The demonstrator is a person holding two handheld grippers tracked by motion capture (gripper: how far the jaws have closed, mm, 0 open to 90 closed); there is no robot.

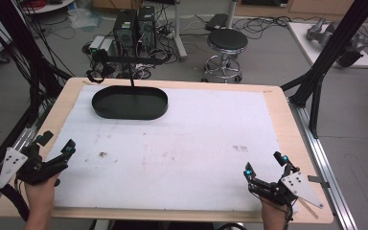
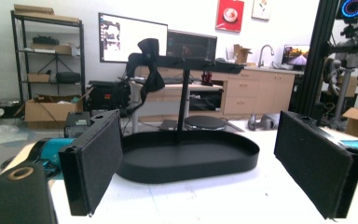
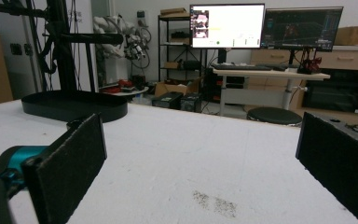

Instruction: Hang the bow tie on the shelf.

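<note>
We've got the black tray [image 1: 130, 103] sitting upper left, long axis running left-right, closer to our left gripper [image 1: 56, 149] than the right gripper [image 1: 264, 164]; both spread wide, holding nothing

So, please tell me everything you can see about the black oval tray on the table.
The black oval tray is shallow, with a low upright wall and a flat floor; it looks like matte metal or plastic. A thin black post rises from its middle. It appears empty and lies flat on the white sheet at the far left of the table. Both grippers are far from it.
</note>
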